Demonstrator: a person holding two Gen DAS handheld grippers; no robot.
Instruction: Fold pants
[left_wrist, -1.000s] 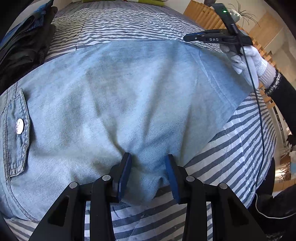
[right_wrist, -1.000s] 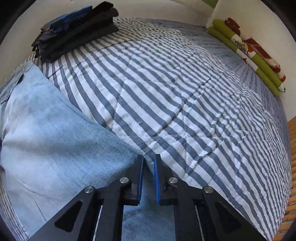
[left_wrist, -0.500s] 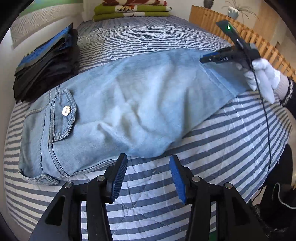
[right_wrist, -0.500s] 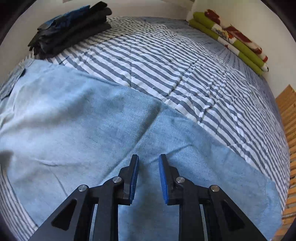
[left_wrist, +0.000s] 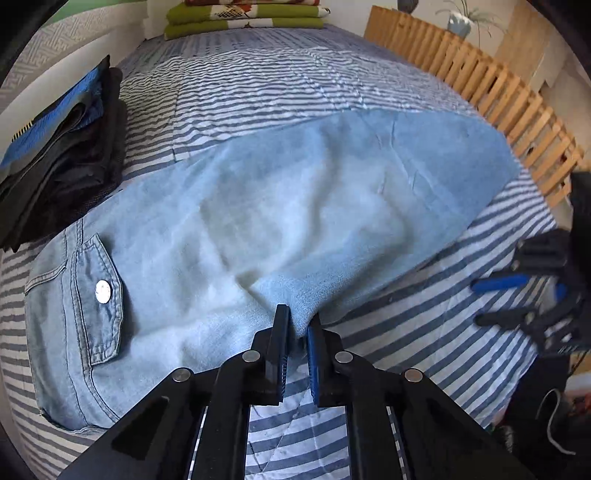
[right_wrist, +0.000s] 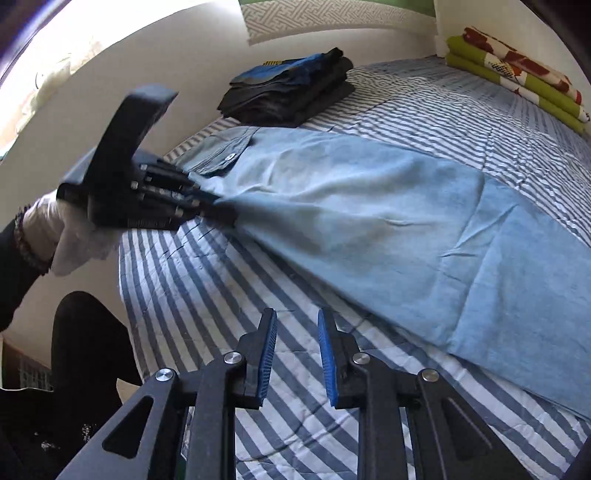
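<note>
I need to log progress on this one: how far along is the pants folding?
Done: the light blue pants lie lengthwise on the striped bed, seemingly with one leg over the other, pocket button showing. In hand: the left gripper pinches their near edge around the middle; the right gripper hangs open over the bedspread, holding nothing. Left: folding them across their length, then probably adding them to the dark folded stack.

Left claw (left_wrist: 297, 328) now pinching pants (left_wrist: 280, 206)

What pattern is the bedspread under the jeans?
Blue-grey and white stripes on the bedspread, clearest in the right wrist view.
</note>
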